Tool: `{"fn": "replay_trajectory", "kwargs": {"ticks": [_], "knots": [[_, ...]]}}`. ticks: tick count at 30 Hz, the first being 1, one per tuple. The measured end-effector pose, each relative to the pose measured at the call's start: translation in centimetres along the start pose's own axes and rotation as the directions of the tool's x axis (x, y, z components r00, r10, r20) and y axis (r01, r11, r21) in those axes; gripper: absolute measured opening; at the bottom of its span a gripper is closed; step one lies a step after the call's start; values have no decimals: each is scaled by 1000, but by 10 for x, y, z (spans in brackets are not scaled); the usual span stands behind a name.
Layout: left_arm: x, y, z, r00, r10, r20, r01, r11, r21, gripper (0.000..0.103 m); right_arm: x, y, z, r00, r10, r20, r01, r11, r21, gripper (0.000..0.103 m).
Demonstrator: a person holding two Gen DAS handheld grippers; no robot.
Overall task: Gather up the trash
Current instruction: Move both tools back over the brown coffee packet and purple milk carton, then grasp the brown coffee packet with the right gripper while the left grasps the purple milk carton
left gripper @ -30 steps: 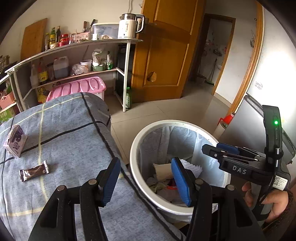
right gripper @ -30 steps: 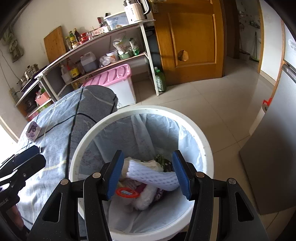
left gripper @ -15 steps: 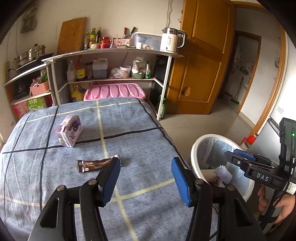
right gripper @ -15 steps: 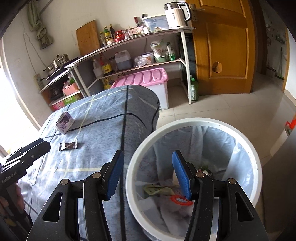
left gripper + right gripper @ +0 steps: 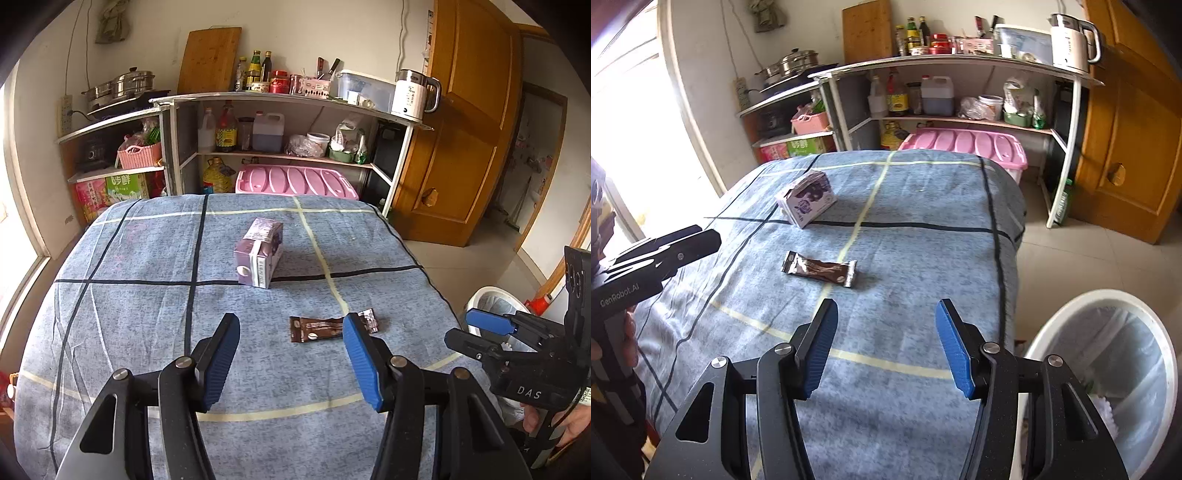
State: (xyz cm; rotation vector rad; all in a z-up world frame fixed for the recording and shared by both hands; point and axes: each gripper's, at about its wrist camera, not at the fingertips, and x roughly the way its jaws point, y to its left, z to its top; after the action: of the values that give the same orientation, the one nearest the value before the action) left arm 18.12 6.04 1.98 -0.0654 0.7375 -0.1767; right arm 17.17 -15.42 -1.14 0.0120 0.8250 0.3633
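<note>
Inspector: Trash, two items left on the worktop point(image 5: 122, 314): a brown snack wrapper point(image 5: 325, 328) and a purple drink carton point(image 5: 260, 253). A second ago both cameras looked into the white bin point(image 5: 1108, 369); both now face the blue checked cloth.

Clerk: Meaning for the task?

Inspector: My judgement: the last drop is finished and the next pickup is beginning. The left gripper point(image 5: 290, 360) has its jaws released and empty; the wrapper lies just ahead of them, its end behind the right-hand jaw's tip. The right gripper point(image 5: 886, 347) is likewise released and empty, wrapper ahead, carton farther ahead to the left, bin to the right of the jaws.

Clerk: Materials?

Inspector: Wrapper: flat, glossy, crimped silver ends, likely slippery and thin against soft cloth. Carton: boxy printed card, lying on its side, rigid. Bin: round, plastic-lined, partly filled
</note>
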Motion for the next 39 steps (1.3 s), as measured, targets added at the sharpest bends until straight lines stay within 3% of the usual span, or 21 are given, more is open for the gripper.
{"fn": "replay_trajectory", "kwargs": {"ticks": [11, 14, 20, 28, 30, 32, 35, 39], "knots": [[25, 41, 22, 1000, 15, -6, -15, 999, -36, 60, 64, 57, 14, 998, 13, -59, -27, 973, -230, 57], [33, 47, 26, 1000, 21, -13, -22, 999, -39, 60, 79, 61, 19, 997, 9, -75, -28, 964, -265, 62], [47, 53, 30, 1000, 16, -25, -17, 999, -37, 60, 109, 66, 24, 993, -21, -119, -18, 948, -318, 63], [62, 55, 40, 1000, 12, -25, -13, 999, -42, 60, 122, 46, 37, 993, -14, -117, -14, 973, -231, 62], [68, 53, 41, 1000, 10, -27, -11, 999, -40, 60, 123, 40, 38, 993, -12, -114, -11, 979, -204, 53], [76, 51, 43, 999, 4, -38, -6, 999, -46, 61, 122, 38, 40, 994, -22, -104, 2, 982, -188, 36], [86, 48, 44, 999, -2, -49, -1, 999, -47, 61, 123, 36, 42, 994, -26, -103, 8, 984, -175, 23], [96, 43, 46, 998, -3, -59, 1, 999, -37, 61, 123, 34, 44, 994, -27, -104, 10, 988, -156, 22]]}}
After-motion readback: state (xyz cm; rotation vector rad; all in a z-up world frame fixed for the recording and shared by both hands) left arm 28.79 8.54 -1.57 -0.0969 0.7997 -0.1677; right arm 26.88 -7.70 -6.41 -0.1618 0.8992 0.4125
